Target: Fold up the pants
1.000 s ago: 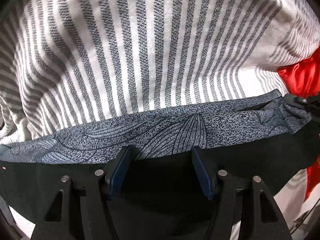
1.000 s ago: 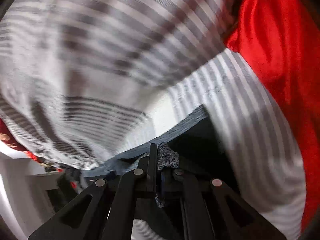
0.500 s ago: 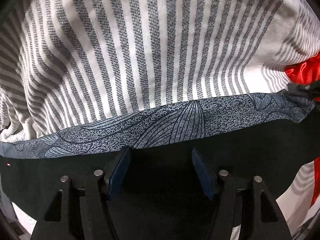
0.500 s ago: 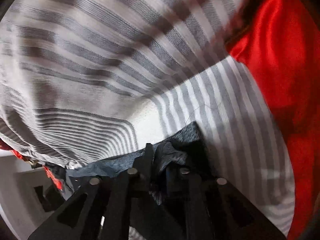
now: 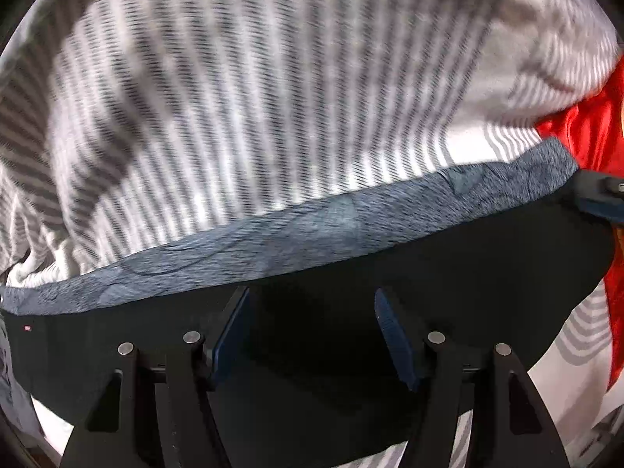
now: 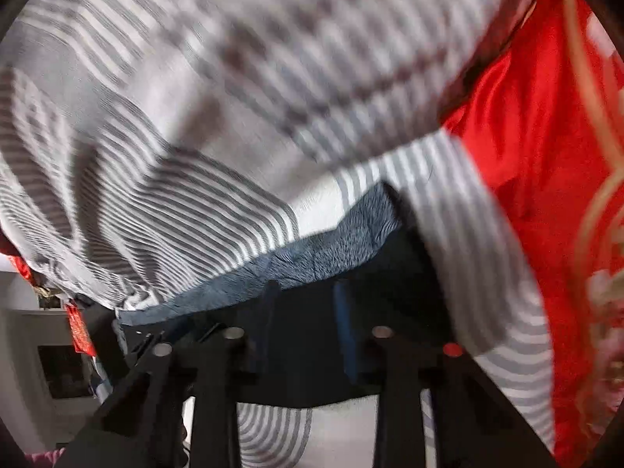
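Black pants with a blue-grey patterned band lie on the striped bedding beneath both tools as I watch: left hand-held gripper released above them, right hand-held gripper just closing partway, nothing visibly pinched, red cloth alongside.

The pants are matt black cloth with a speckled blue-grey knit band, lying on a coarse-woven striped sheet, beside which glossy, satiny red cloth shines.
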Demonstrator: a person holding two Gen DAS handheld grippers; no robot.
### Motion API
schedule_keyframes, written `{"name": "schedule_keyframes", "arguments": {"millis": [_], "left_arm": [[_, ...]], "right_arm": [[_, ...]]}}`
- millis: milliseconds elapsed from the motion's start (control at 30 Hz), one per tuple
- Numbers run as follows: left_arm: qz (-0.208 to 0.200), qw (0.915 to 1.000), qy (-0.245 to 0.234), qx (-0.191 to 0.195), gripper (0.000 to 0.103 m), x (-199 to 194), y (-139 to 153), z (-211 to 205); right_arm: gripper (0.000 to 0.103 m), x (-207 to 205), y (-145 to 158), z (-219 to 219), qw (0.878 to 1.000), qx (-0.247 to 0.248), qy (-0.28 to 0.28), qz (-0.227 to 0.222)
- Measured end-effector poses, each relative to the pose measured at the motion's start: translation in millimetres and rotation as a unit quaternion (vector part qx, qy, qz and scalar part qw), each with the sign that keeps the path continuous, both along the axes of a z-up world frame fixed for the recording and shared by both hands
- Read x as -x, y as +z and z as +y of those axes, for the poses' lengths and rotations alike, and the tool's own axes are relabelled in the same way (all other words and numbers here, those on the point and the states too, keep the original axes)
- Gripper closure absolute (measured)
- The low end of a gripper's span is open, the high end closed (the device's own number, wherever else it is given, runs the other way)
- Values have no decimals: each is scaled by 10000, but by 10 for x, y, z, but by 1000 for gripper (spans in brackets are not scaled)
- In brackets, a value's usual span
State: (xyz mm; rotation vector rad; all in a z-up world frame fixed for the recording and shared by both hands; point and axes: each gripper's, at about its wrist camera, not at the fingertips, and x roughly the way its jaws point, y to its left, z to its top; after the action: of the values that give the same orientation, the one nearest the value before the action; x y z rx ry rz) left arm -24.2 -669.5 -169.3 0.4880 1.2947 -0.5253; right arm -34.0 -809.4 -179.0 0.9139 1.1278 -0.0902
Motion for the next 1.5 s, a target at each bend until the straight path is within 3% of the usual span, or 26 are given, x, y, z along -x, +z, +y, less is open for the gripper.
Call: {"name": "schedule_keyframes", "arguments": {"millis": [67, 100, 133, 200, 267, 333, 533, 667, 800, 900, 967, 1033, 1233, 1500], "left_arm": [[-48, 10000, -22, -54, 33, 81, -105, -14], [-132, 9999, 18, -21, 30, 89, -104, 3], [-134, 9999, 55, -14, 27, 76, -102, 24], [56, 10000, 69, -12, 27, 28, -74, 41], [29, 9999, 21, -96, 27, -15, 24, 14], [-47, 10000, -11, 72, 27, -95, 131, -90], [72, 9980, -343, 528, 27, -95, 190, -828], [142, 9978, -576, 295, 25, 104, -90, -1128], [158, 9967, -547, 571, 25, 68, -57, -1040], [83, 9976, -529, 438, 25, -53, 80, -821], [-48, 9983, -388, 435, 25, -136, 195, -543], [-104, 9990, -210, 393, 25, -204, 261, -233], [-304, 9982, 483, 160, 25, -402, 469, 956], [-424, 9943, 959, -184, 25, -494, 582, 2498]], "right_arm": [[77, 98, -270, -2, 9983, 381, 32, 441], [94, 197, -371, -47, 9986, 289, -47, 437], [103, 290, -399, -104, 9990, 207, -191, 355], [103, 471, -418, -235, 9984, -122, -450, 306], [103, 585, -367, -283, 9978, -91, -563, 333], [100, 646, -300, -294, 9974, -36, -639, 320], [100, 556, -12, -314, 9966, 354, -738, -20], [101, 495, -274, -214, 9964, 431, -552, 474], [102, 602, -343, -283, 9968, 97, -778, 176], [97, 646, -253, -248, 9962, 87, -812, 287], [78, 668, -143, -176, 9965, 108, -782, 260], [46, 695, 13, -37, 9970, 140, -742, 144], [43, 610, 218, 688, 9994, -199, -269, -49], [43, 404, 94, 2327, 9913, -1042, 787, -135]]}}
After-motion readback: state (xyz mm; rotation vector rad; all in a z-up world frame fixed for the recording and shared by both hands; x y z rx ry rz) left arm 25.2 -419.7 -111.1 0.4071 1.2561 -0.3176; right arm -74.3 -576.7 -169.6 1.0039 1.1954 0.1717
